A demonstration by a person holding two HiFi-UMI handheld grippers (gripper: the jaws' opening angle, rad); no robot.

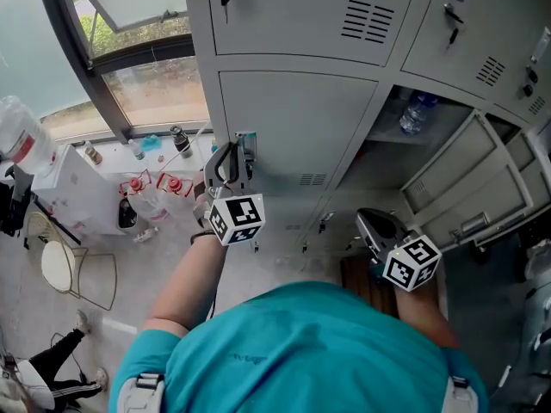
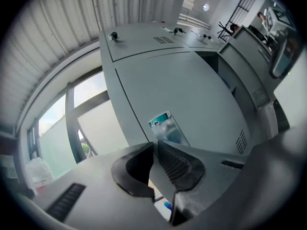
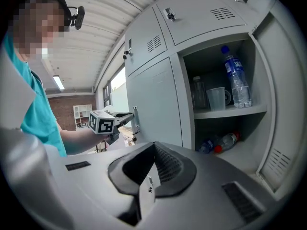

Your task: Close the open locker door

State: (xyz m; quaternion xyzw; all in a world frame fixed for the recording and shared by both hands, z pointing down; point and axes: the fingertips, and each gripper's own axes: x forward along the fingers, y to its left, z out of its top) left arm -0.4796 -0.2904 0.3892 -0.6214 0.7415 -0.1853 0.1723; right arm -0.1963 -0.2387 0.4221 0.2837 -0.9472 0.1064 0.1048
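In the head view the grey metal locker door (image 1: 469, 188) stands swung out at right, near the right tongs (image 1: 368, 220); the left gripper view has the left tongs (image 2: 156, 145) closed to an empty sliver, facing a shut grey door (image 2: 192, 95); the right gripper view has the right tongs shut, empty.

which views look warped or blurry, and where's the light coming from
Left gripper view: fisheye bends the grey metal locker door, corners go black, the glass window glares bright. Right gripper view: same fisheye, a mosaic patch upper left. Head view: sharp, even daylight, the open locker compartment shadowed.
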